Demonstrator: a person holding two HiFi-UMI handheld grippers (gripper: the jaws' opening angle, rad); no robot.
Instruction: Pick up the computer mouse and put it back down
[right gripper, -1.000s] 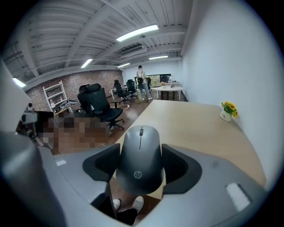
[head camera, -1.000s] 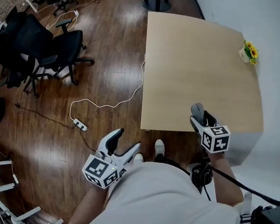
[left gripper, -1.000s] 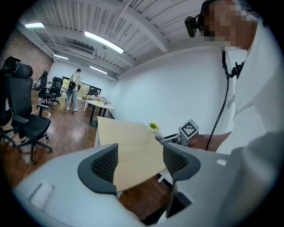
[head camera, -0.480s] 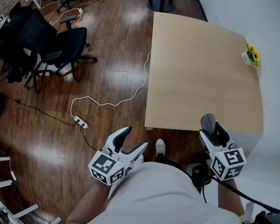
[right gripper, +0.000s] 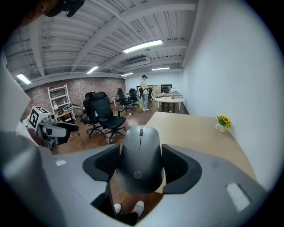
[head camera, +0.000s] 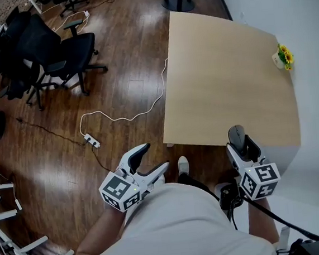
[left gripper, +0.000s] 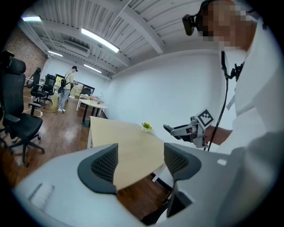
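Computer mouse (right gripper: 141, 157) is clamped between the jaws of the right gripper (head camera: 238, 139), held in the air at the table's near edge, toward its right corner; it is not resting on the surface. Left gripper (head camera: 153, 158) is held out over the floor to the left of the table, jaws apart, nothing seen between them. Table (head camera: 228, 78) is light wood; a small pot of yellow flowers (head camera: 282, 59) is set at its far right edge, well apart from the mouse. No obstruction is seen between mouse and tabletop. A white cable (head camera: 141, 112) is run across the dark wooden floor (head camera: 119, 60) to a power strip (head camera: 91, 141) left of the table. Black office chairs (head camera: 51, 50) are grouped further left. White wall (head camera: 282, 6) is right of the table. A person (right gripper: 143, 92) is seen standing far back in the room.
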